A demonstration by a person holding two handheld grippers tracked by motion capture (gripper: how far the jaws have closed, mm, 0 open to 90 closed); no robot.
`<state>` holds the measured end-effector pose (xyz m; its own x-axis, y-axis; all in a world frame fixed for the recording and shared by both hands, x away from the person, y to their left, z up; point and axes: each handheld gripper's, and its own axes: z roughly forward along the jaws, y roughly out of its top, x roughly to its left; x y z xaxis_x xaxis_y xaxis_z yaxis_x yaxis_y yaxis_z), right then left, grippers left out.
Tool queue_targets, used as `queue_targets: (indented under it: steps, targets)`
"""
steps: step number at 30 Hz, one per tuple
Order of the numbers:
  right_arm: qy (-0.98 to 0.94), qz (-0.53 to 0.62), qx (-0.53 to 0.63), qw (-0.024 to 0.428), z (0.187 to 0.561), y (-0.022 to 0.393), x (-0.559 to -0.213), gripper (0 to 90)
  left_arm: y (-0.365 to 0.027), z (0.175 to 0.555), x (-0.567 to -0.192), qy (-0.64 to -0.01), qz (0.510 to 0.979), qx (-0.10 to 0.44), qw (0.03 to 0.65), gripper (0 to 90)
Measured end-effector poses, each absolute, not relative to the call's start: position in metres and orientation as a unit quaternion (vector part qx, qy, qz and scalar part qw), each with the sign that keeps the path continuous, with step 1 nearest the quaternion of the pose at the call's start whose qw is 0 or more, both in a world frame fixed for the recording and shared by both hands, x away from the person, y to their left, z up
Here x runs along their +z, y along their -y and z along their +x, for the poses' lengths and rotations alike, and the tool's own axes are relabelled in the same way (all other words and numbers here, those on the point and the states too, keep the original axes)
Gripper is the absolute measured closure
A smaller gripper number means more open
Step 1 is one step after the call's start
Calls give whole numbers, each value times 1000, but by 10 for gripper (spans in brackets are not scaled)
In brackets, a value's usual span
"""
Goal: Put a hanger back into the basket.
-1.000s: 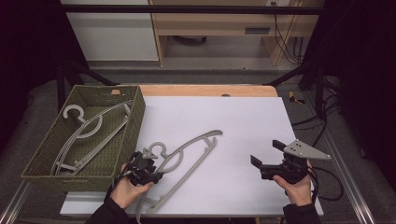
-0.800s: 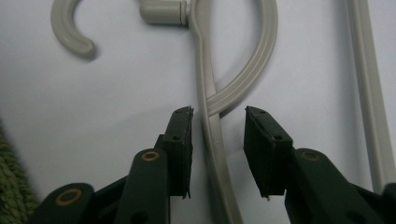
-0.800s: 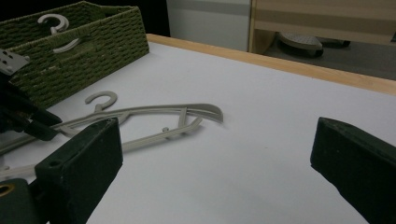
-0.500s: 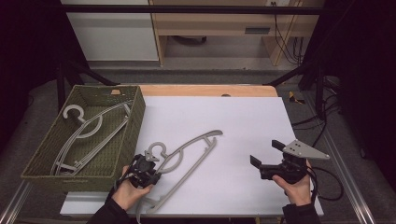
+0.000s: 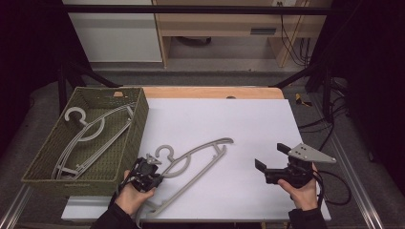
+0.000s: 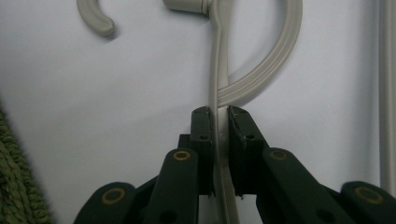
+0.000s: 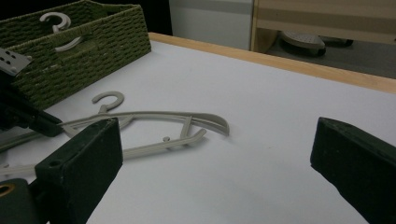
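Observation:
A grey plastic hanger (image 5: pixel 200 152) lies flat on the white table top, its hook toward the basket. My left gripper (image 5: pixel 152 168) is at the hanger's near left part. In the left gripper view its jaws have just been closing, and my left gripper (image 6: pixel 221 114) is shut on the thin bar of the hanger (image 6: pixel 266 70) just below the hook's curve. My right gripper (image 5: pixel 271 156) is held above the table's right front, open and with nothing between its jaws. In the right gripper view my right gripper (image 7: pixel 217 140) faces the hanger (image 7: pixel 154 115) from a distance.
A green woven basket (image 5: pixel 133 138) stands at the table's left edge with more grey hangers (image 5: pixel 90 131) in it. Bare white table (image 5: pixel 248 119) stretches between the two grippers. Beyond the far wooden edge are a floor, cabinets and cables.
The left gripper's jaws have drawn together onto the hanger's bar. Both hands and the hanger have stayed where they were.

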<state>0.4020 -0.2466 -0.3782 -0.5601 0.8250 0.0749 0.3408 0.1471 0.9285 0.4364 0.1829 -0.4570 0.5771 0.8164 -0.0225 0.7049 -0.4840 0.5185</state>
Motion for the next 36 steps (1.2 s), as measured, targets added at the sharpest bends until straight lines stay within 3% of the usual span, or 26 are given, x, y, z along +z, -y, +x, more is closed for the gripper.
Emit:
queue_targets:
  steps: [9,24,26,30,36]
  targets:
    - [-718,405,514,237,402,247,-378,27,-188,433,-443,-439,840,112,300,816]
    - [-720,404,512,236,402,246,-379,28,-180,441,-458,-431,853,133,263,806]
    - [-721,402,512,236,402,247,-378,28,-182,437,-456,-427,856,140,256,737]
    - [-721,403,513,235,401,247,-378,28,-188,428,-453,-430,854,134,260,690]
    - [-718,403,514,237,401,247,-377,28,-187,424,-458,-426,863,122,242,696]
